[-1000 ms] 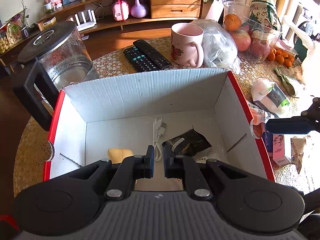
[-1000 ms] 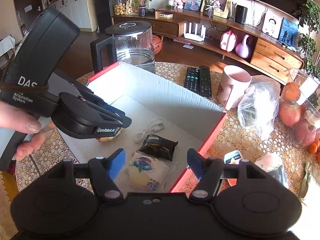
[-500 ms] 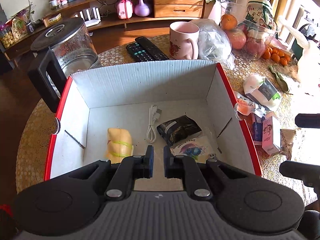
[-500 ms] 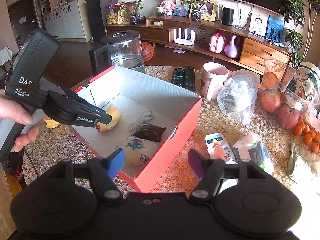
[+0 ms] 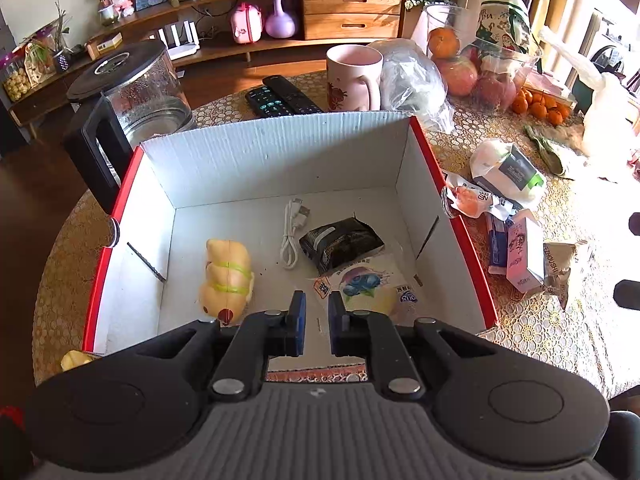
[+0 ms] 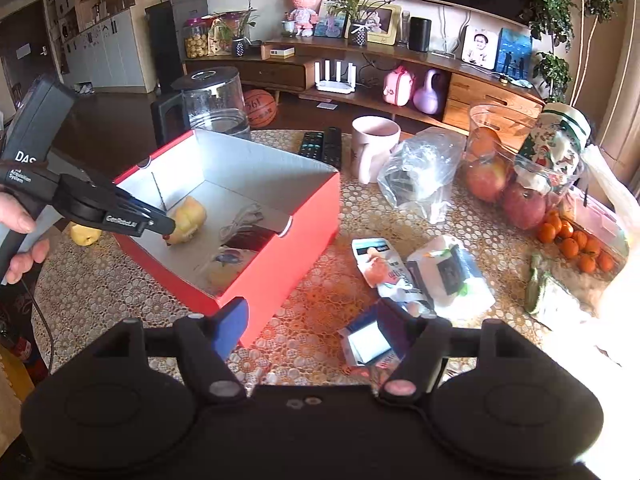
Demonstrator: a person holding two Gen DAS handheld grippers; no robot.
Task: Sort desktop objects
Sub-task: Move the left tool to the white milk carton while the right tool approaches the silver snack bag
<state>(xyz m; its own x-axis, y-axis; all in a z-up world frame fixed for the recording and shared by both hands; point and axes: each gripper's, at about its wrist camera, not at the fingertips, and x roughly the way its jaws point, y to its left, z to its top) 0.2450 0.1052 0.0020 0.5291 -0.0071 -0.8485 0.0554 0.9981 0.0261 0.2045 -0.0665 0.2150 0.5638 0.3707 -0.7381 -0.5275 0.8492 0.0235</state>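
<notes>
Left gripper point(image 5: 317, 318) hangs over the near rim of the red box point(image 5: 452, 200), blue pads almost together with a thin gap, nothing between them. Right gripper point(image 6: 316, 320) sits over the lace tablecloth point(image 6: 312, 312) right of the box, fingers spread wide, empty; a small pink-and-white carton point(image 6: 370, 340) lies just ahead between its fingers.

Box: red outside, white corrugated inside, open top, 4 upright walls. Inside on the floor: yellow squishy toy point(image 5: 226, 278) with green bands at left, white USB cable point(image 5: 292, 232) in the middle, black snack packet point(image 5: 340, 242) right of the cable, blueberry-print pouch point(image 5: 368, 288) nearest the left gripper, overlapping the black packet's edge. Floor patches along the far wall and left wall are bare.

Outside, right of the box: orange-print snack pouch point(image 5: 474, 198) touching the red wall, white pack with dark label point(image 5: 508, 170) beside it, brown paper packet point(image 5: 558, 268) at the carton's side. A yellow item point(image 6: 84, 234) lies on the cloth near the box's left corner.

Farther: 2 black remotes point(image 5: 282, 98) beyond the far wall, pink mug point(image 5: 352, 78), clear plastic bag point(image 5: 412, 80), glass kettle point(image 5: 140, 92) by the far-left corner, fruit container point(image 5: 480, 64) at far right.
</notes>
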